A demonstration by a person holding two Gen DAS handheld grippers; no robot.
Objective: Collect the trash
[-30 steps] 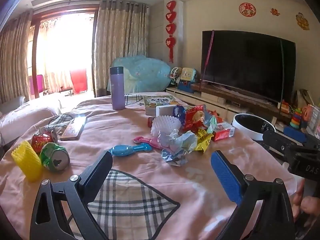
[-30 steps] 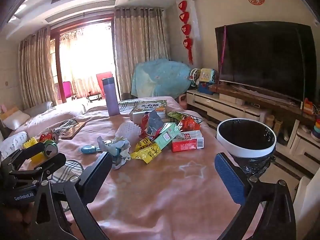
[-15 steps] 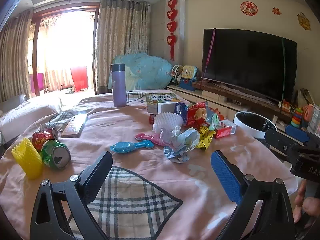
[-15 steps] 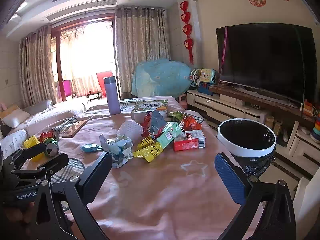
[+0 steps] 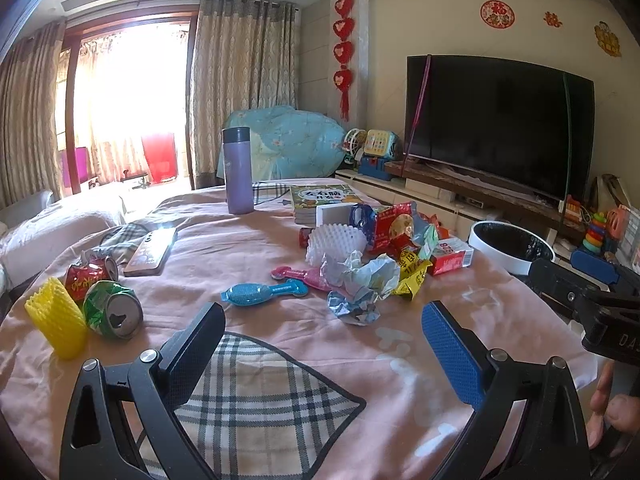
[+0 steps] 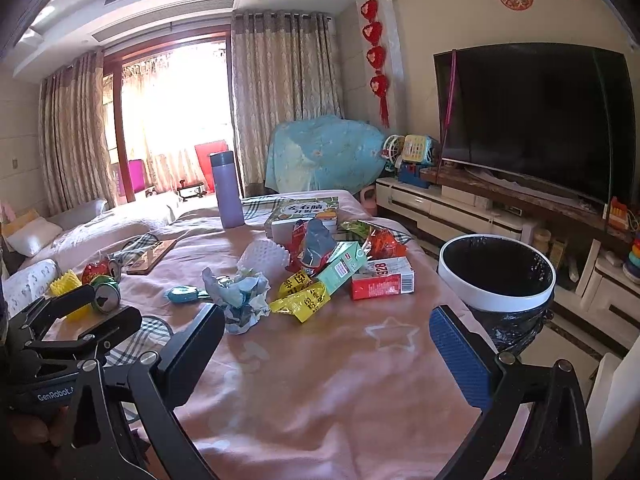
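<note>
Trash lies on a pink-clothed table (image 5: pixel 280 248): crumpled paper (image 5: pixel 360 280) (image 6: pixel 240 296), yellow wrappers (image 5: pixel 410 276) (image 6: pixel 302 300), a red carton (image 5: pixel 450 256) (image 6: pixel 382 280), a green carton (image 6: pixel 340 266), a white foam net (image 5: pixel 336 242), crushed green (image 5: pixel 112 308) and red (image 5: pixel 86 276) cans, and a yellow foam net (image 5: pixel 56 320). A white bin with a black liner (image 6: pixel 496 276) (image 5: pixel 512 246) stands at the table's right edge. My left gripper (image 5: pixel 324 344) and right gripper (image 6: pixel 328 344) are both open and empty, held short of the trash.
A purple flask (image 5: pixel 238 170), a book (image 5: pixel 324 196), a phone (image 5: pixel 150 250), a blue toy (image 5: pixel 264 292) and a pink toy (image 5: pixel 296 274) lie on the table. A TV (image 6: pixel 532 120) on a low cabinet is to the right. A sofa is on the left.
Both views have shifted slightly; both grippers stay open and empty, and nothing on the table has moved.
</note>
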